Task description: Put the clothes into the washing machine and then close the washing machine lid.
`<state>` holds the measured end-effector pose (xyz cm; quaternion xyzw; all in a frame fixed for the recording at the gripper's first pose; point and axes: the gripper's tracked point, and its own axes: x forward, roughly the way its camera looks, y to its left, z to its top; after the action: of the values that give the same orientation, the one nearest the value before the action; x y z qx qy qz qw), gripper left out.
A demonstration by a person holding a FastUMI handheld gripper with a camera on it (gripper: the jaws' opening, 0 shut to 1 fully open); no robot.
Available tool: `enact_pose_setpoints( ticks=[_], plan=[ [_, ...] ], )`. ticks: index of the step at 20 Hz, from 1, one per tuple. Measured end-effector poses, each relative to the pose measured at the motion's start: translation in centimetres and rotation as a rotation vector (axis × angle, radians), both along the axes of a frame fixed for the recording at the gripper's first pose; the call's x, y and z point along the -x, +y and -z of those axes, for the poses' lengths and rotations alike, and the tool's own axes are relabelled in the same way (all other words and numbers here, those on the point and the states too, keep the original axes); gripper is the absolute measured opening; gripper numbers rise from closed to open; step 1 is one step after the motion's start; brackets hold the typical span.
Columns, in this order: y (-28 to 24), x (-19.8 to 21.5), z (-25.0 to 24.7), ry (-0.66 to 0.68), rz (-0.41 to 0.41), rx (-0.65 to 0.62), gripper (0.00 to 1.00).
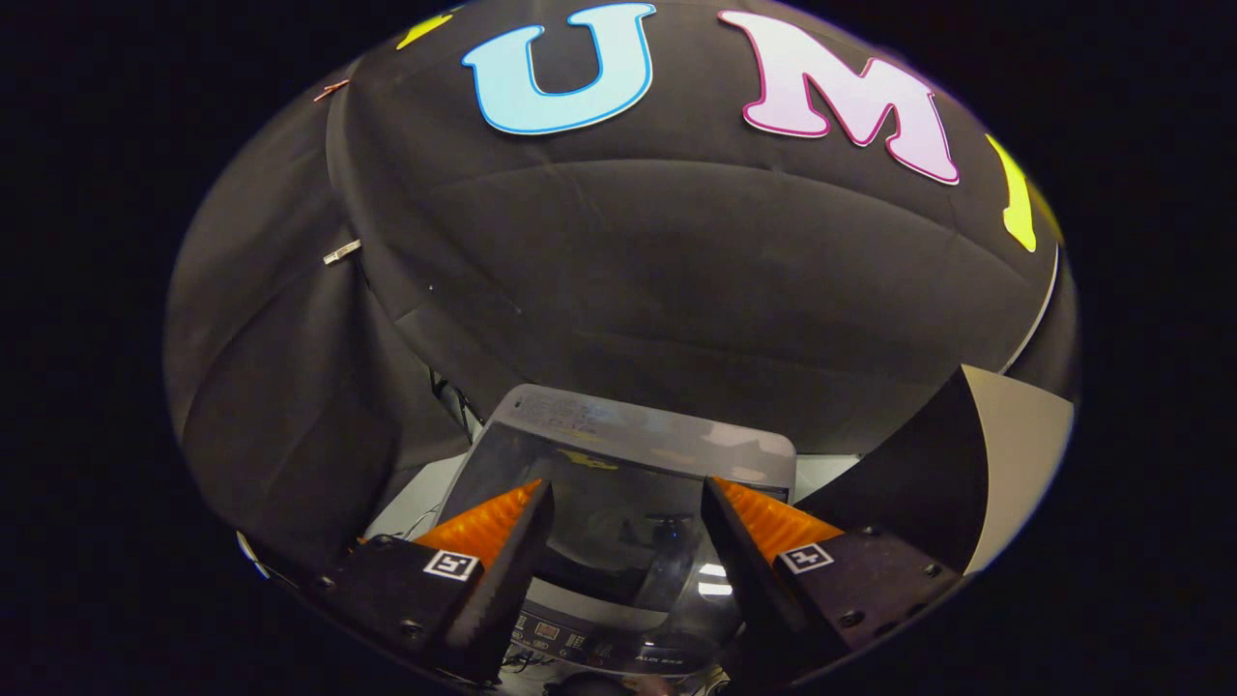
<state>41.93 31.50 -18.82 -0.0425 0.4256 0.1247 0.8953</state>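
Hand-held gripper (626,503) spread empty before seemingly closed washing machine lid (618,503).

One washing machine (618,483), one lid (628,512) on it. One gripper (626,503), two fingers (503,541), spread apart, holding nothing.

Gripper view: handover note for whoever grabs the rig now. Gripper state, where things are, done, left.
Gripper: open, nothing between the fingers, aimed at the booth's back wall.
Washing machine: just ahead of and below the fingers; its grey top edge and dark glass lid show between them, control panel nearest the gripper. Lid looks to lie down, but I can't be sure it is fully shut.
Clothes: can't tell whether they are inside; the glass is too dark and reflective.
Done: unconfirmed.
Left: check the drum through the lid and confirm the lid is shut.
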Motion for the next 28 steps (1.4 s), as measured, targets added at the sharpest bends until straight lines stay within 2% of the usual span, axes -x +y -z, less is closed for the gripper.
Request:
enact_pose_setpoints(
  ticks=[5, 8, 12, 21, 28],
  plan=[
    [1.7, 1.8, -1.3, -0.036, -0.049, -0.057, 1.00],
    [2.0, 3.1, -2.9, -0.087, -0.052, -0.110, 1.00],
    [1.7, 5.0, -6.2, -0.182, -0.076, -0.116, 1.00],
    [0.1, 12.7, -15.1, -0.415, -0.126, -0.225, 1.00],
    [-3.8, 20.4, -21.9, -0.637, -0.145, -0.283, 1.00]
  ],
)
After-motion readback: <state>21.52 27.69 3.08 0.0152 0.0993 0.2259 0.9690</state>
